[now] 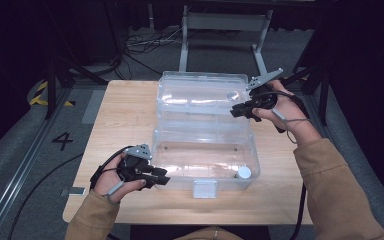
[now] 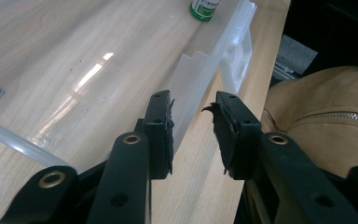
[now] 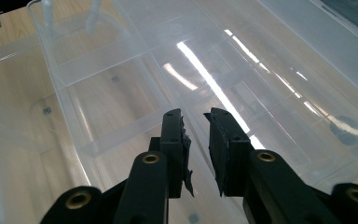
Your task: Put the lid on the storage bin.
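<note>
On the wooden tabletop (image 1: 125, 107) a clear plastic storage box (image 1: 205, 165) lay open, its hinged lid (image 1: 200, 97) folded back toward twelve o'clock. The left tongs (image 1: 162, 178) sat at the box's near-left corner, around eight o'clock, held in the person's left hand (image 1: 114, 179). In the left gripper view these tongs (image 2: 193, 121) stood partly apart with the box's front wall (image 2: 200, 93) running up between the pads; the pads did not visibly press on it, and I could not tell whether either one touched the plastic. The right tongs (image 1: 236, 111) were at about two o'clock, at the right end of the lid, gripped by the right hand (image 1: 280, 112). In the right gripper view those tongs (image 3: 196, 116) showed a narrow gap above the lid's ribbed inside, with nothing caught between the pads. A small white-capped bottle (image 1: 243, 172) stood upright inside the box at its near-right corner, roughly five o'clock, well apart from both tongs. A white latch (image 1: 204, 189) hung at the middle of the front wall.
</note>
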{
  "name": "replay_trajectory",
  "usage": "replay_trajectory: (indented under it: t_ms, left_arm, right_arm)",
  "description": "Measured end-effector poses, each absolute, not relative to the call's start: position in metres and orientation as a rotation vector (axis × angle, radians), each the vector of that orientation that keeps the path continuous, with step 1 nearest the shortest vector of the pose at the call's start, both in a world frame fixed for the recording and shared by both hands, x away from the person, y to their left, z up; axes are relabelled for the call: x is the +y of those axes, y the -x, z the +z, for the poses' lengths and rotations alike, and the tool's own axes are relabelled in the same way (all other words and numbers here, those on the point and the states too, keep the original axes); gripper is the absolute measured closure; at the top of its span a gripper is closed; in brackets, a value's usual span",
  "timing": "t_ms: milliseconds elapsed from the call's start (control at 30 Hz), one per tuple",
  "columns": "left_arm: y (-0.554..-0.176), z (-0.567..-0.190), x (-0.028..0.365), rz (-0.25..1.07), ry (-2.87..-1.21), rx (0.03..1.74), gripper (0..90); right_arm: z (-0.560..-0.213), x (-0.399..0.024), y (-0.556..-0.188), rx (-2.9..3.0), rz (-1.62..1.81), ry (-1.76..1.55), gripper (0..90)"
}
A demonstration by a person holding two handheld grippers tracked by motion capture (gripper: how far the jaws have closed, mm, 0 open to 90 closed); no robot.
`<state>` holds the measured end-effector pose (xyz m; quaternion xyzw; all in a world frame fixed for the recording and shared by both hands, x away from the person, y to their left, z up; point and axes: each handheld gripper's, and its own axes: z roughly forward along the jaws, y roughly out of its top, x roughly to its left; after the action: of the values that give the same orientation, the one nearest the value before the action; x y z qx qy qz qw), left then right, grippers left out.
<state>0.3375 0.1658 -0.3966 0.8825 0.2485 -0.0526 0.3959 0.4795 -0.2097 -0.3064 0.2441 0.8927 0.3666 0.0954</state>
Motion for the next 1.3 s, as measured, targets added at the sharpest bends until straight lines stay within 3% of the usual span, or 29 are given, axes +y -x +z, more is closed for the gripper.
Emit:
replay_trajectory:
  t_ms: [333, 1300]
  left_arm:
    - [-0.339, -0.4, 0.166, -0.113, -2.22, 0.649, 76.7]
    - [-0.339, -0.4, 0.166, -0.121, -2.219, 0.662, 76.9]
  right_arm:
    - [-0.305, -0.21, -0.474, 2.65, 1.087, -0.714, 77.2]
    - [-0.299, -0.211, -0.453, 2.66, 1.088, -0.652, 78.8]
